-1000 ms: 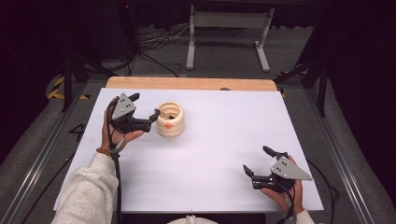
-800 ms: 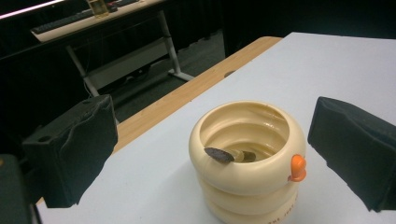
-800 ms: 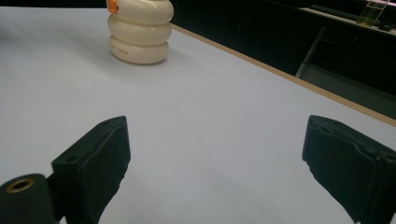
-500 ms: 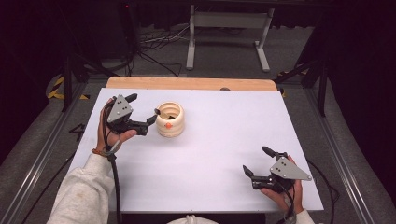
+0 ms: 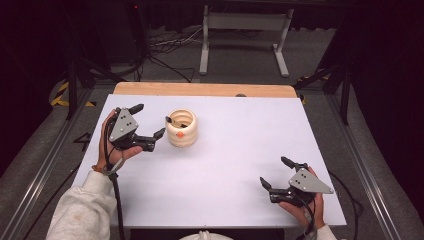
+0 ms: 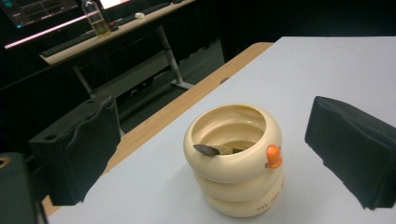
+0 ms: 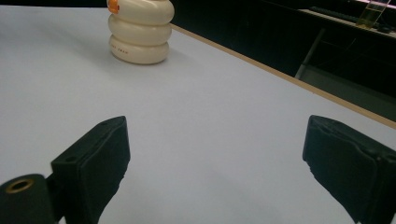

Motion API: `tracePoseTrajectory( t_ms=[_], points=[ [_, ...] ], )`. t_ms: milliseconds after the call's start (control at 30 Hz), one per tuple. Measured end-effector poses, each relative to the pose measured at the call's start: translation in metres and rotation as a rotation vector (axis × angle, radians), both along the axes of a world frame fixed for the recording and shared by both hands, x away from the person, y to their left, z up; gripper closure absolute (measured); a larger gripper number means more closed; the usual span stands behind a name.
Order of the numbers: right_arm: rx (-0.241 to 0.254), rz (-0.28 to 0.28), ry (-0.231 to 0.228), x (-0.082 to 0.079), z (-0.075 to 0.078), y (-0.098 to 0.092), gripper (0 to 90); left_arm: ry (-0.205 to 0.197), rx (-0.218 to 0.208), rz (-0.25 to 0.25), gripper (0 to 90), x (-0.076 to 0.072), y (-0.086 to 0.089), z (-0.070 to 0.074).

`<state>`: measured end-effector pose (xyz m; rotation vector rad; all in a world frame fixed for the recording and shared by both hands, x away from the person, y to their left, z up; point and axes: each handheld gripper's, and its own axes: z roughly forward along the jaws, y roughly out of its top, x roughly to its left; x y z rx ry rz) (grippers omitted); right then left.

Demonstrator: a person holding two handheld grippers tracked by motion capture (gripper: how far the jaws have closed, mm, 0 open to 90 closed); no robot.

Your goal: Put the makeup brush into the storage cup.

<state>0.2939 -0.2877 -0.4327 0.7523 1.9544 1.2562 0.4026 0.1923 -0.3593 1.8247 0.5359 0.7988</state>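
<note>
Cream ringed pot stands on the white worktop just beside the left gripper, fingers wide, while the right gripper rests well apart, fingers wide too.

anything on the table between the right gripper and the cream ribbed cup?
Nothing. In the high view, bare white table runs from the right gripper to the cream ribbed cup; the right gripper view shows the same bare stretch.

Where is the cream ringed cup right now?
In the high view, the cream ringed cup stands on the table's far left part, just right of the open left gripper.
</note>
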Motion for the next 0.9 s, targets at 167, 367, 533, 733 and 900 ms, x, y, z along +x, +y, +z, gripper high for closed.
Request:
tracePoseTrajectory(
  t_ms=[167,367,533,733,900],
  points=[
    [-0.002,0.0,0.0,0.0,0.0,0.0,8.1,-0.011,-0.017,-0.01,4.9,-0.008,0.004,0.002],
    [-0.002,0.0,0.0,0.0,0.0,0.0,8.2,-0.018,0.002,-0.016,5.1,-0.017,0.006,0.0],
    [-0.005,0.002,-0.001,0.0,0.0,0.0,8.2,-0.022,-0.001,-0.024,5.0,-0.025,0.008,0.0],
    [-0.006,0.005,0.0,-0.001,0.0,0.001,8.3,-0.031,0.006,-0.026,4.6,-0.034,0.011,-0.003],
    [-0.009,0.006,-0.003,-0.001,0.0,0.001,8.3,-0.032,0.009,-0.028,4.6,-0.041,0.014,-0.006]
  ],
)
